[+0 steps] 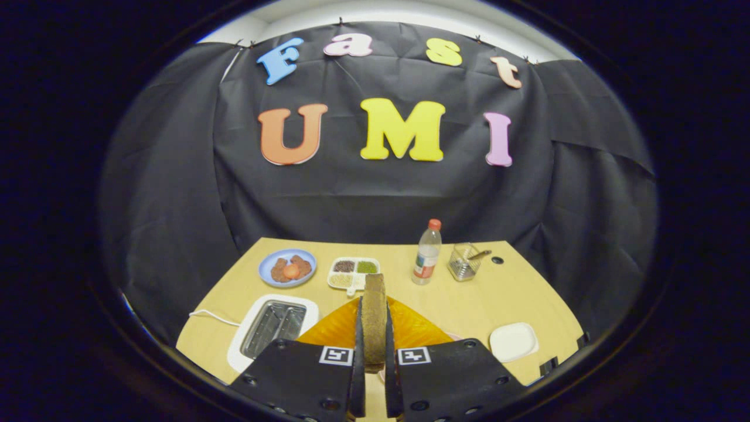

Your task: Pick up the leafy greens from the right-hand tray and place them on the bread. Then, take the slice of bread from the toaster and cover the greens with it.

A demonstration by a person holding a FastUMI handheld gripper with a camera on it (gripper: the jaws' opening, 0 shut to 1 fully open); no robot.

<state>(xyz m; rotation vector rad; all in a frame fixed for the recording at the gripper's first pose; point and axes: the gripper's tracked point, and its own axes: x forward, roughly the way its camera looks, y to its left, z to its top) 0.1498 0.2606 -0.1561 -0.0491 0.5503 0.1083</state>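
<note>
The tool [375, 351] is clamped on the slice of bread [374, 319], held on edge with its long axis pointing away along the fingers, above the orange mat [410, 328] just beyond the tabletop's [498, 299] near edge, toaster [272, 328] alongside.

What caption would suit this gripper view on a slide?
Gripper shut on an upright brown bread slice above an orange plate, with the white toaster beside it on the wooden table.

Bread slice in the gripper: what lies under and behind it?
The gripper is shut on the bread slice, held on edge. An orange plate shows beneath; its middle, where greens would sit, is covered.
</note>
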